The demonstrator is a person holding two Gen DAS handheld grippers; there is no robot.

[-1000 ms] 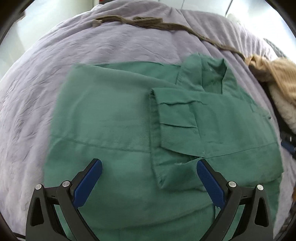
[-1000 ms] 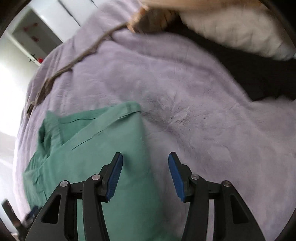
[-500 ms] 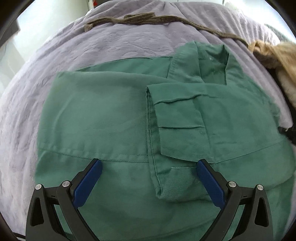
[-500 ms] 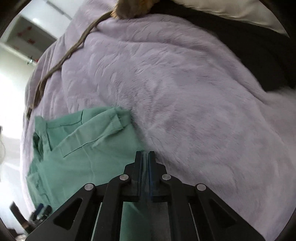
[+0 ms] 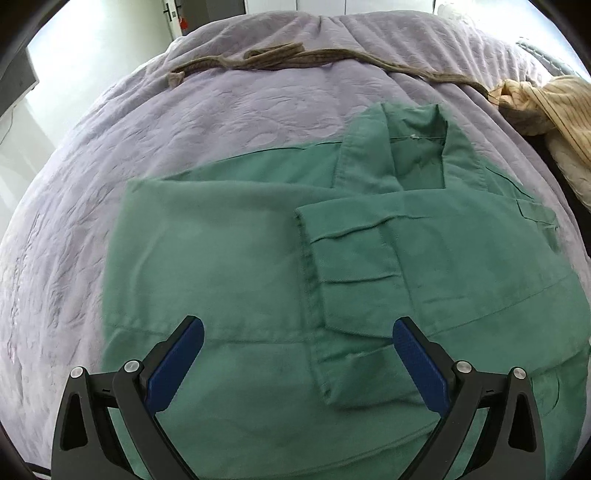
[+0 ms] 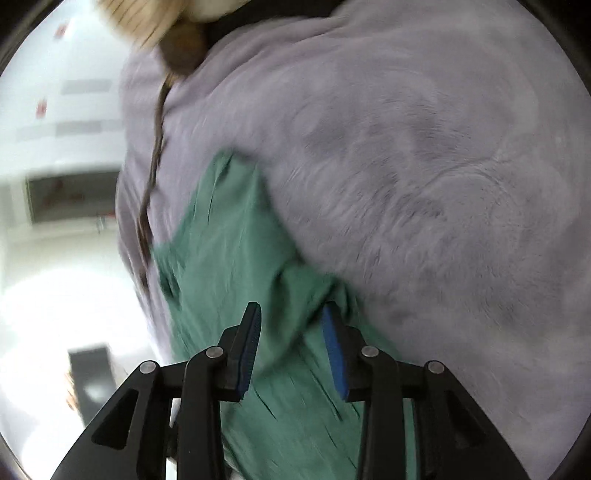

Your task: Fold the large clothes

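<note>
Right claw (image 6: pixel 291 332) reopened, shirt (image 6: pixel 236 258) blurred

A bed covered by a lilac quilted bedspread (image 5: pixel 258 122) fills most of both views, its stitched swirl pattern visible under bright daylight. Beyond the bed's far edge stand white walls and a grey door (image 5: pixel 225 7). A dark panel (image 5: pixel 16 85) sits at the far left. In the blurred right wrist view, the pale floor (image 6: pixel 55 302) glares white.
</note>
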